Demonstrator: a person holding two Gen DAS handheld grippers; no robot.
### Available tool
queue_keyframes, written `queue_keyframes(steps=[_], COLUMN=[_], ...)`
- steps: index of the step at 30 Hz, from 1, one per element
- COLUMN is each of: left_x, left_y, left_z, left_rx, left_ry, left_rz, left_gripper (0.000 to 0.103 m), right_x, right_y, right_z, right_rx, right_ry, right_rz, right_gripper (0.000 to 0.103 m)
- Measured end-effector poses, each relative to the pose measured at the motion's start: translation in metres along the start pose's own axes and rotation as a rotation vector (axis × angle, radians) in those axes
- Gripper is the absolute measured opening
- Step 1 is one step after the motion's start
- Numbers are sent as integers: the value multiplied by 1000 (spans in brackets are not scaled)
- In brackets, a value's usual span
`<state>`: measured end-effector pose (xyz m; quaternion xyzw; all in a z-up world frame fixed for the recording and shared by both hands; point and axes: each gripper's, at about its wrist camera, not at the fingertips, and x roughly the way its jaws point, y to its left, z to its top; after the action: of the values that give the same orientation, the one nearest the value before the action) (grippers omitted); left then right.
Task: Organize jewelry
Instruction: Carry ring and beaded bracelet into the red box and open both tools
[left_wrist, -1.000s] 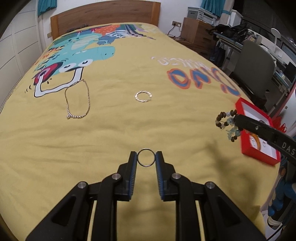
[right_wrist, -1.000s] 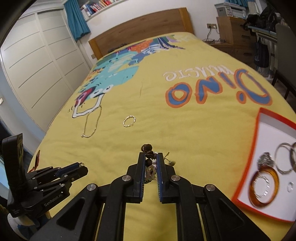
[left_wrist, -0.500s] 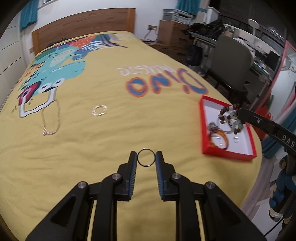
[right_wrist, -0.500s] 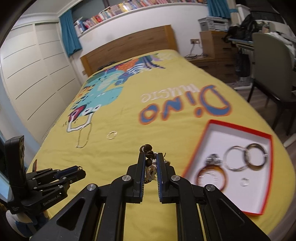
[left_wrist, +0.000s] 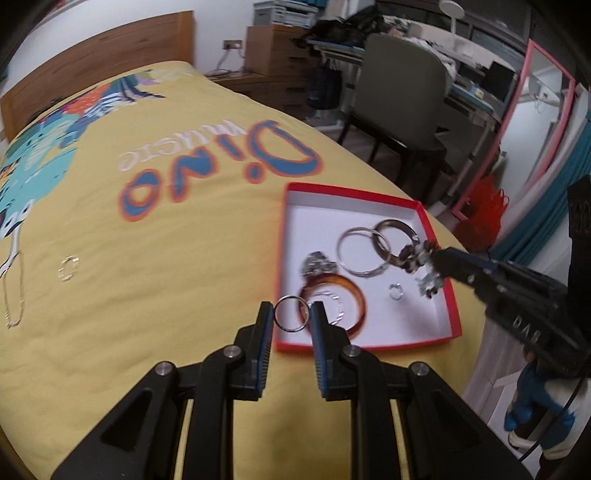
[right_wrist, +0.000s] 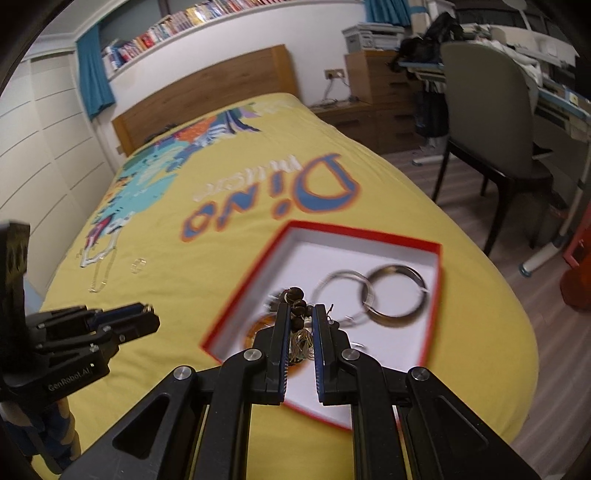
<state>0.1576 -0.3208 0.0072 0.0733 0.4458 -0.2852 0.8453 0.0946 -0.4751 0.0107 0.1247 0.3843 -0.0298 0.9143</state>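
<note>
Between our left gripper (left_wrist: 291, 314) pads we pinch a thin metal ring (left_wrist: 291, 314), upright, just short of the red box (left_wrist: 453, 314) near rim. Beyond, our right gripper (right_wrist: 299, 314) clenches a beaded bracelet (right_wrist: 295, 297) already over the box's white floor, nearer to release.

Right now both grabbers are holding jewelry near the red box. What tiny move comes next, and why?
Probably lower the right gripper a little and open it. Its beaded bracelet already hangs over the red box, while the left gripper with its small silver ring sits only at the box's near edge.
</note>
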Motion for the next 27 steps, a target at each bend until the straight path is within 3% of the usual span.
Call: queue_keyframes(steps=[14,23,27], left_x=[72,86,83], left_y=[-23,-15,-16], left_z=[-4,-14,-13], left_rx=[28,2,15], left_ry=[101,139,137], left_rz=[36,43,45], left_gripper=[19,20,20], right_x=[45,54,55], right_y=[-37,-42,-41], right_z=[-27,-35,-37], right_rx=[-1,-8,-9], right_ry=[88,110,112], right_rz=[-12,-10,-19], right_gripper=[11,13,22])
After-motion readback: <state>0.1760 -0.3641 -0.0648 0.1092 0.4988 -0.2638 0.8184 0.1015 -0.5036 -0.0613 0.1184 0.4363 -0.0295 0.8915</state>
